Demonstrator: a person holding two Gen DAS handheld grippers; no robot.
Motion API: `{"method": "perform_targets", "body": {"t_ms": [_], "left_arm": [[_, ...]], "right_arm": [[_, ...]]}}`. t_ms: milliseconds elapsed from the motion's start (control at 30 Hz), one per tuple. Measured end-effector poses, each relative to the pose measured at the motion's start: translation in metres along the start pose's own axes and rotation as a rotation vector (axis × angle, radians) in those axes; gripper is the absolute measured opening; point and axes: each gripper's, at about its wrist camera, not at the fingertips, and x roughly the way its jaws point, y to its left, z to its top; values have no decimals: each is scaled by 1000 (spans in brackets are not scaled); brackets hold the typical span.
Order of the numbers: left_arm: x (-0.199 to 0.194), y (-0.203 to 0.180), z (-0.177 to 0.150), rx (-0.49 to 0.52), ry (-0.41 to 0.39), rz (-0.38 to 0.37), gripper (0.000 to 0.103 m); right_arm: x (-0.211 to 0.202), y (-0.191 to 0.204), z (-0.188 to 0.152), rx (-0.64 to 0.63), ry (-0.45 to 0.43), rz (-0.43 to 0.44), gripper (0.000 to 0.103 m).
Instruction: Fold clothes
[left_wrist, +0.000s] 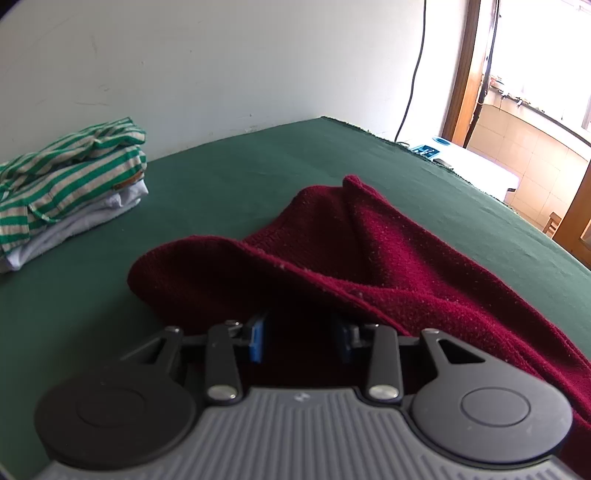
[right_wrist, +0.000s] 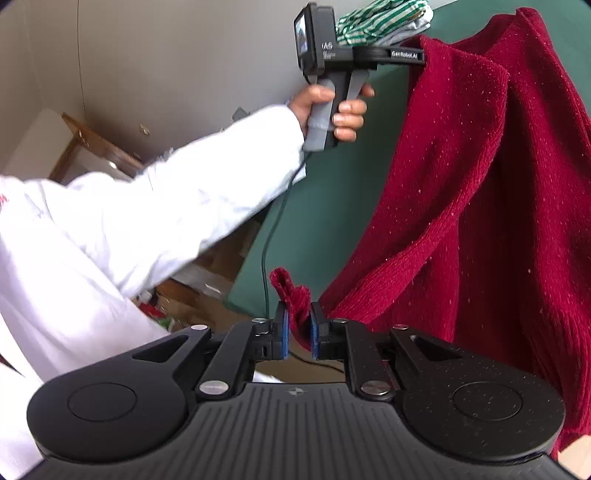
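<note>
A dark red sweater (left_wrist: 388, 258) lies partly on the green-covered tabletop (left_wrist: 221, 177), one side draped over the front of the left gripper (left_wrist: 301, 341) so that its blue pads (left_wrist: 257, 341) show only as slivers under the cloth; the fingers stand somewhat apart with red fabric between them, but whether the pads press on it is hidden – I cannot tell. In the right wrist view the same gripper appears from the side, held by a hand (right_wrist: 334, 110) coming out of a white sleeve (right_wrist: 192, 206), its tip buried in the sweater's upper edge. The right gripper (right_wrist: 298, 330) is nearly closed, its pads pinching a narrow bunched edge of the sweater (right_wrist: 480, 206), the rest hanging in deep folds to the right and cut off by the frame. A folded pile – a green-striped garment (left_wrist: 70, 173) on top of a pale one (left_wrist: 88, 218) – sits at the tabletop's far left, partly out of frame. The sunlit doorway (left_wrist: 535, 92) is washed out.
</note>
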Motion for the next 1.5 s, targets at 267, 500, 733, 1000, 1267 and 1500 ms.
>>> {"method": "perform_targets", "body": {"t_ms": [267,500,733,1000,1267,1500], "left_arm": [[-4,0,3,-1,-2,2,40],[-7,3,-2,-1,7,6,47],[-8,3,-7,-1,14,12,47],[-10,5,-9,1,27,28,47],[-21,0,-16,15,11,17,56],[-25,0,-19,-4,8,-1,58]], "right_arm": [[0,-2,-5,-43,40,-36,13],[1,-5,-9,-85,74,-105,10],[12,0,-10,-208,168,-194,10],[31,-9,-16,-227,251,-240,11],[1,-18,-7,-99,234,-215,20],[21,-48,-5,77,182,-271,34]]}}
